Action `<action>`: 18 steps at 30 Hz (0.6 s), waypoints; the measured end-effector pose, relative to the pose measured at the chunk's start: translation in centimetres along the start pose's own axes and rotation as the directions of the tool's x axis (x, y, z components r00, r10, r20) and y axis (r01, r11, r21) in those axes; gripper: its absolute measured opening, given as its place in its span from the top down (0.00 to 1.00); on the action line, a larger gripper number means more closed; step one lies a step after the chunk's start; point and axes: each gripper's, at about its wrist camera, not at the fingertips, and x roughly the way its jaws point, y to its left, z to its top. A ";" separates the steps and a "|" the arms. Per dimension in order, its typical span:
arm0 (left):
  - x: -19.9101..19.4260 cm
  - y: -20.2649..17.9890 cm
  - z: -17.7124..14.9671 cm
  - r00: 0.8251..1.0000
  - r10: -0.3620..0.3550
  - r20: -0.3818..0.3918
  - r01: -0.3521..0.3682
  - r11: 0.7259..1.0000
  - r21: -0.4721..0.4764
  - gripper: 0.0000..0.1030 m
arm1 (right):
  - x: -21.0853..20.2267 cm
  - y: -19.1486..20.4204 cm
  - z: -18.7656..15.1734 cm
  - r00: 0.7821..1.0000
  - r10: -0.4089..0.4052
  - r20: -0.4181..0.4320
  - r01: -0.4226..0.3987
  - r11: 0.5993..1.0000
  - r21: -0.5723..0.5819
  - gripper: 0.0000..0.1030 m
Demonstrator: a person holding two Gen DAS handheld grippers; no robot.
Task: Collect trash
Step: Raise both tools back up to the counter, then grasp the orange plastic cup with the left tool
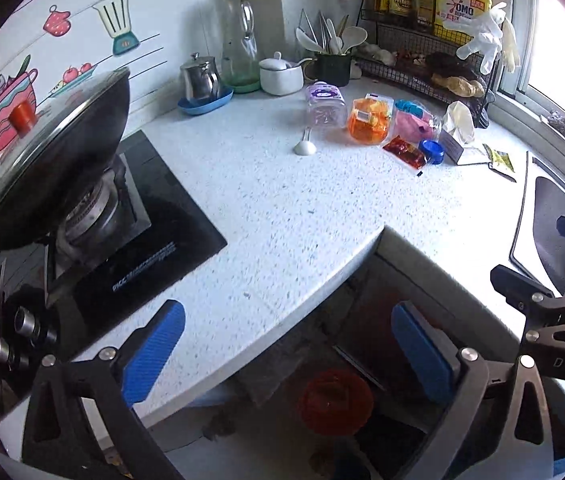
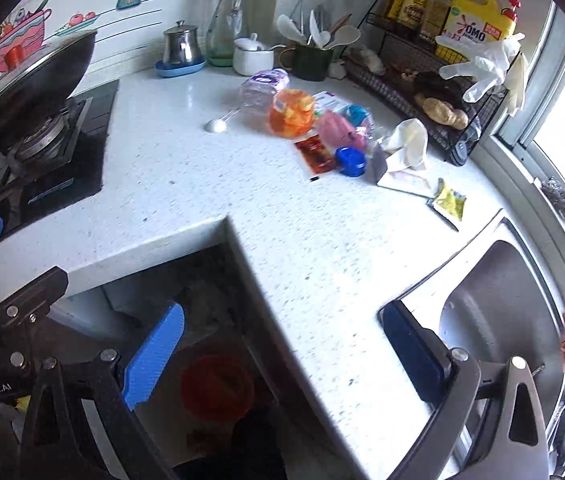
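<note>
A heap of trash lies at the back of the white counter point(image 1: 282, 208): a clear plastic bottle point(image 1: 324, 108), an orange wrapper point(image 1: 368, 120), a pink and blue bag point(image 1: 414, 122), a red sauce packet point(image 1: 404, 152), a blue cap point(image 1: 432, 151), crumpled white tissue point(image 1: 458, 120) and a yellow packet point(image 1: 502, 160). My left gripper point(image 1: 288, 354) hangs open and empty above the counter's front corner, well short of the heap. My right gripper point(image 2: 282, 356) is open and empty too, beside it. A red bin point(image 2: 216, 386) stands on the floor below both.
A black wok point(image 1: 54, 160) sits on the gas stove at the left. A steel sink point(image 2: 502, 320) lies at the right. Along the back wall stand a wire rack point(image 2: 422, 80) with bottles, a utensil holder point(image 1: 332, 68), a glass jug point(image 1: 238, 36) and a white spoon point(image 1: 304, 146).
</note>
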 end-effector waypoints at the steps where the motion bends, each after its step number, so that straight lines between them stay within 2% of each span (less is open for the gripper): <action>1: 0.3 -0.4 0.8 1.000 -0.007 -0.003 0.007 1.000 0.001 0.00 | 0.2 -0.5 0.7 1.000 -0.019 0.000 0.019 1.000 0.001 0.03; 4: 1.5 -1.3 3.4 0.999 -0.044 -0.012 0.044 0.999 -0.002 0.00 | 0.8 -2.2 2.7 0.999 -0.040 -0.014 0.041 0.999 0.013 0.03; 7: 3.3 -1.9 6.5 0.995 -0.097 -0.037 0.096 0.995 -0.015 0.00 | 2.2 -4.0 5.0 0.999 -0.019 -0.045 0.021 0.999 0.035 0.03; 12: 6.3 -3.6 12.1 0.996 -0.078 -0.032 0.079 0.997 0.019 0.00 | 4.1 -7.2 8.9 0.998 -0.010 -0.066 0.015 0.997 0.076 0.03; 18: 11.2 -6.1 18.3 0.991 -0.117 -0.066 0.120 0.992 0.036 0.00 | 7.5 -11.3 13.3 0.997 -0.011 -0.073 0.020 0.993 0.120 0.03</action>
